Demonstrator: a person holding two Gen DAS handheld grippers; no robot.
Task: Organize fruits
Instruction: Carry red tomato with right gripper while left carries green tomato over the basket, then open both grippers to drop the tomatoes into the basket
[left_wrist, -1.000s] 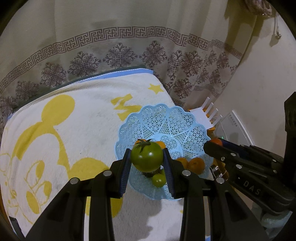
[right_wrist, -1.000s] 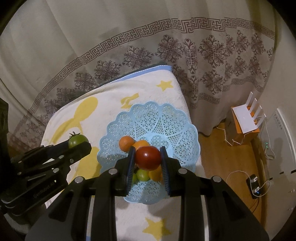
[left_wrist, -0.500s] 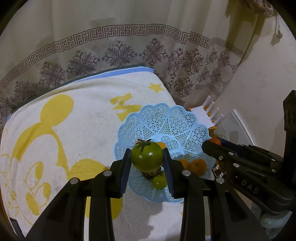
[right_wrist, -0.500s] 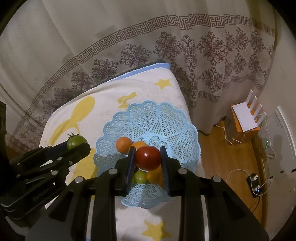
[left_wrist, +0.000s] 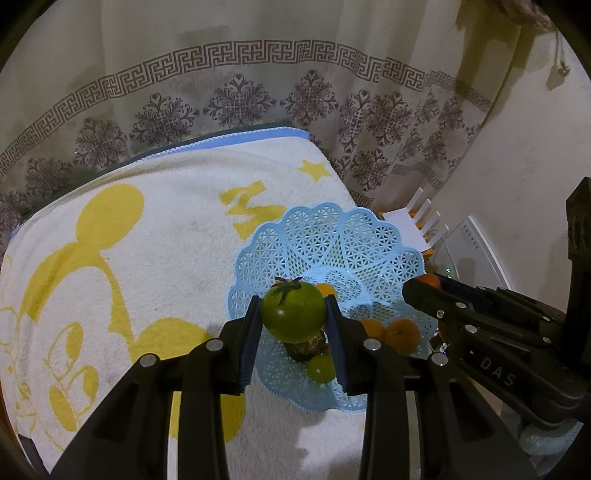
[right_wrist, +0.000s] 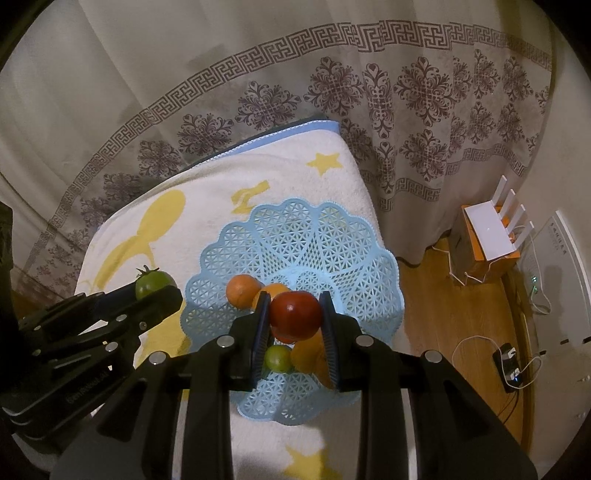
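Green tomato (left_wrist: 293, 311) clamped in left gripper (left_wrist: 293, 314), red tomato (right_wrist: 294, 314) in right gripper (right_wrist: 294, 317) — both held above basket (right_wrist: 317, 236); basket directly below, right gripper more central.

A cream terry towel printed with yellow cartoon shapes and stars (left_wrist: 155, 236) is being spread over the table, its blue-trimmed far edge (right_wrist: 288, 134) being met by a pale curtain patterned with brown floral medallions and a key border (right_wrist: 369, 96). A white router with four upright antennas (right_wrist: 493, 232) is being carried on an orange box (right_wrist: 467, 254) on the wooden floor (right_wrist: 454, 314), where white cables (right_wrist: 476, 341) are being trailed to a black power strip (right_wrist: 511, 367).
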